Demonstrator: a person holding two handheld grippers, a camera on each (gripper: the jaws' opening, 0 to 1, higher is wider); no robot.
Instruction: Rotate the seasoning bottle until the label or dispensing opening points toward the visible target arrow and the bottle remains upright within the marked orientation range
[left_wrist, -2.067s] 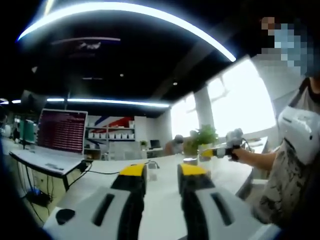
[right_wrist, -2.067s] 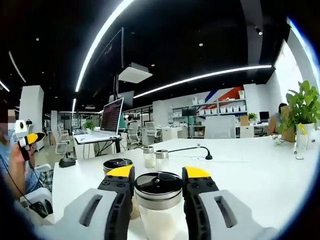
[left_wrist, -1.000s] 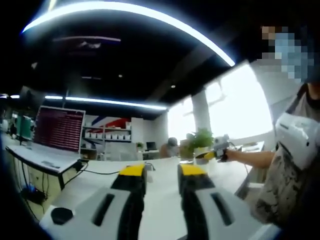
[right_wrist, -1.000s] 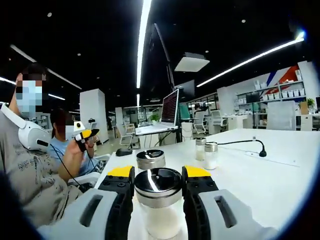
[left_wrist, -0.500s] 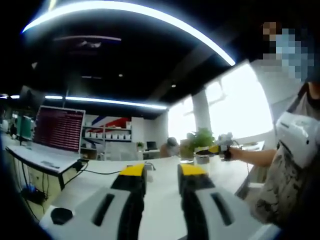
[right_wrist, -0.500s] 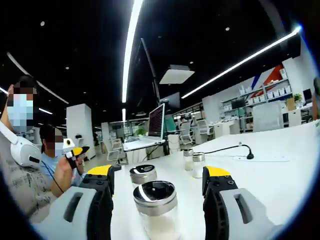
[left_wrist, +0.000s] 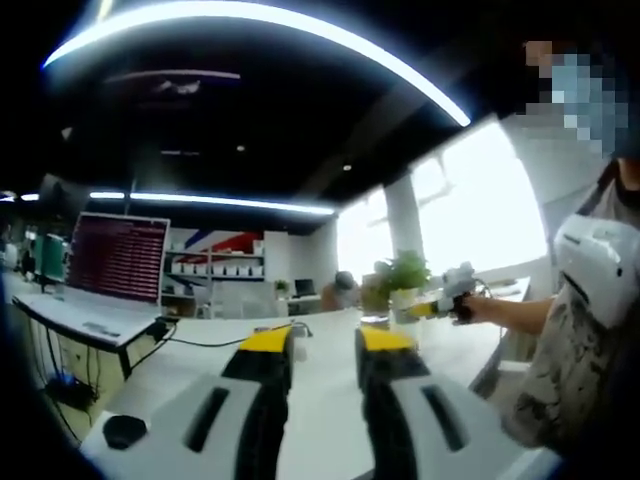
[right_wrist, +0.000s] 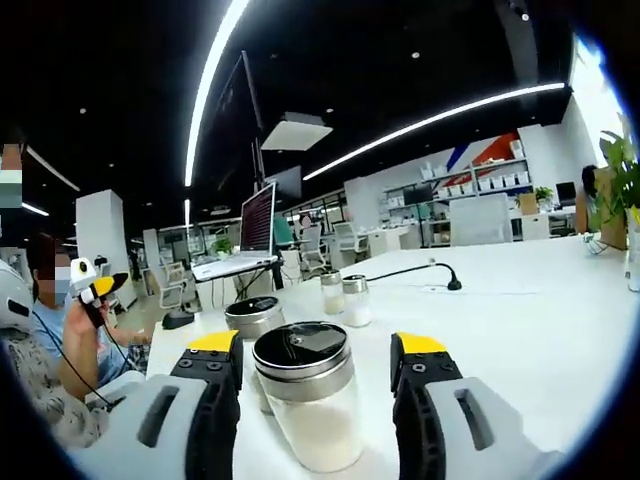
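The seasoning bottle (right_wrist: 305, 395) is a clear glass jar of white powder with a shiny metal lid, standing upright on the white table (right_wrist: 520, 330). My right gripper (right_wrist: 316, 350) is open around it: the left jaw is close to the glass and a gap shows at the right jaw. In the left gripper view my right gripper (left_wrist: 440, 305) is held out over the table's far end in a hand. My left gripper (left_wrist: 325, 345) hovers over the table with a narrow gap between its yellow-tipped jaws and nothing in it. In the right gripper view my left gripper (right_wrist: 95, 285) is raised in a hand.
A second metal-lidded jar (right_wrist: 252, 318) stands just behind the bottle, and two small shakers (right_wrist: 343, 296) further back. A black cable (right_wrist: 410, 272) crosses the table. A laptop (left_wrist: 122, 258), a black mouse (left_wrist: 125, 430) and a potted plant (left_wrist: 400, 275) stand around. A person (left_wrist: 585, 300) is at the right.
My right gripper's jaws let go of the bottle and spread wide; now they stand somewhat closer around it. The right gripper view has swung. My left gripper has hardly moved.
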